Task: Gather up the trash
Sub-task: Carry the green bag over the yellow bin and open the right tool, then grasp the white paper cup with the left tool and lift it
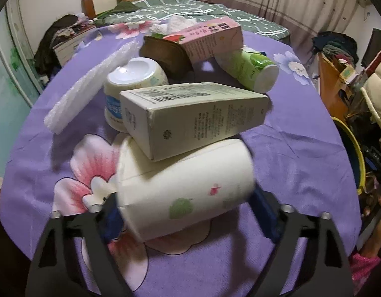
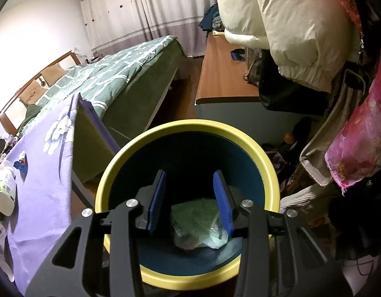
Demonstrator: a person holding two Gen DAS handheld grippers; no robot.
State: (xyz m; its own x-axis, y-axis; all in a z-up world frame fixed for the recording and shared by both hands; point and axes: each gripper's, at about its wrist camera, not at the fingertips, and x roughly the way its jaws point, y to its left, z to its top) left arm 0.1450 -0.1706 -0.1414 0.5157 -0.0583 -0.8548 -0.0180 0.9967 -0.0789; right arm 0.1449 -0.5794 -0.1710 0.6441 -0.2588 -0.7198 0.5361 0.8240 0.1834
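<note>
Left gripper (image 1: 184, 204) is standing wide open, its two blue-padded fingers (image 1: 263, 212) bracketing a white paper cup (image 1: 183, 188) that is lying on its side on the purple floral tablecloth (image 1: 289, 148); whether the pads are touching the cup cannot be told, since the cup is blurred. Resting across the top of that cup, at about 12 o'clock from it, is a pale grey carton (image 1: 193, 116) with a barcode on its upper face. Behind the carton, towards 11 o'clock, a white tub (image 1: 133, 84) is lying with its base facing the camera, and a strip of white foam (image 1: 91, 84) is stretching away at 10 o'clock. Farther back a brown bowl-shaped thing (image 1: 165, 54) is sitting under a pink carton (image 1: 210, 37), and a green-and-white bottle (image 1: 250, 69) is lying on its side at 1 o'clock. Crumpled white tissue (image 1: 170, 24) is showing behind the pink carton. At 3 o'clock, off the table's edge, the yellow rim of a bin (image 1: 356, 153) is peeking in.

Right gripper (image 2: 189, 198) is hanging over that yellow-rimmed bin (image 2: 269, 168), its jaws moderately parted and holding nothing. Down inside the dark blue bin, at 6 o'clock between the fingers, a crumpled greenish plastic wrapper (image 2: 198, 225) is lying on the bottom. At 9 o'clock the tablecloth-covered table edge is showing, with the green-and-white bottle lying near it.
</note>
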